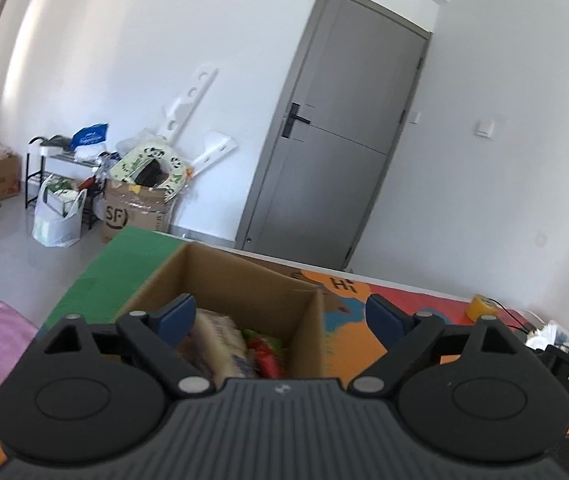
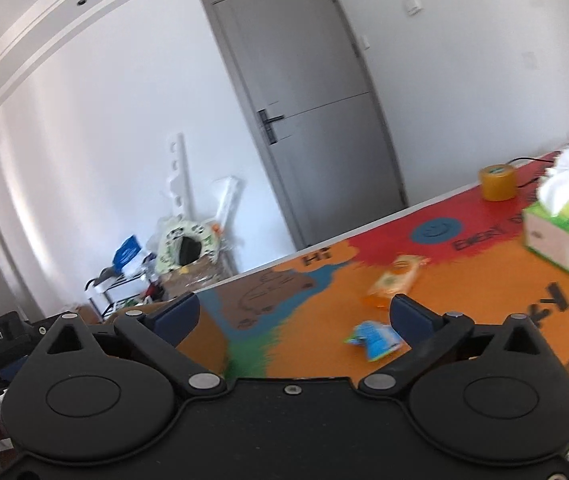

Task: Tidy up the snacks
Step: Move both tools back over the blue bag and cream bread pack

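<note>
Two grippers work over one desk (image 2: 464, 280) covered by a bright cartoon mat, and neither has anything in it: the left gripper (image 1: 280, 314) hovers with its jaws wide apart over the one cardboard box (image 1: 244, 280) at the desk's left end, and the right gripper (image 2: 294, 316) stands just as wide above the open mat.

One risk is the box itself. The left gripper's jaws straddle its near right corner, so a sideways move could catch the thin wall and drag or tip the box.

One tissue box (image 2: 564, 232) and one roll of yellow tape (image 2: 497, 182) sit at the far right; either could be mistaken for a snack or knocked on a long reach.

At least two snacks already lie inside the box: one pale beige packet (image 1: 220, 340) and one red-and-green wrapper (image 1: 264, 354), though blur keeps me from saying whether more lie beneath.

Two snacks remain loose on the mat: one orange packet (image 2: 394, 280) further out and one small blue packet (image 2: 372, 338) just beside the right gripper's right fingertip. The blue one is crumpled and light, so I judge that a careless closing could pinch only an edge and let it slip, or nudge it away.
</note>
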A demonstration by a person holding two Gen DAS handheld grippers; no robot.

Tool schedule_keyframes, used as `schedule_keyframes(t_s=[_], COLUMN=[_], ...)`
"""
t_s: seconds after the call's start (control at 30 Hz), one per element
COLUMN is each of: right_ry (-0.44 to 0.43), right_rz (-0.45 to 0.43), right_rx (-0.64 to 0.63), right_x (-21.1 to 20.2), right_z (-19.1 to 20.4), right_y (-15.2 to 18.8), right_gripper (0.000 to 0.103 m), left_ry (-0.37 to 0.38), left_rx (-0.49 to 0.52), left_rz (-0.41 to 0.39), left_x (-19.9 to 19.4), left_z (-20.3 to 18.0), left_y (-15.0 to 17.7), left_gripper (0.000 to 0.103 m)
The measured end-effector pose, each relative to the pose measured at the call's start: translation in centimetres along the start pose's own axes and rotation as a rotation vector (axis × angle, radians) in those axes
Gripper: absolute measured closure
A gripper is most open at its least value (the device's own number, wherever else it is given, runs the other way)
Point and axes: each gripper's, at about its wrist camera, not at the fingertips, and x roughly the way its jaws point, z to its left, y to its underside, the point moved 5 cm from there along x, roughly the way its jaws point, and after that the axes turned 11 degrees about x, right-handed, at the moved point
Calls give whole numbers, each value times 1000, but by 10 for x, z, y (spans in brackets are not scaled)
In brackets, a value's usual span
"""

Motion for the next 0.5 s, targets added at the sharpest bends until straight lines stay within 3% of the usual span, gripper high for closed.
schedule_keyframes(t_s=[0.5], right_ry=[94], right_rz=[-30], right_rx=[37], right_x=[-27], right_z=[-64], right_y=[-17], right_gripper=[0], left_ry=[120], left_rx=[58], left_rz=[53], left_x=[15], left_z=[-67], left_y=[8], left_gripper=[12])
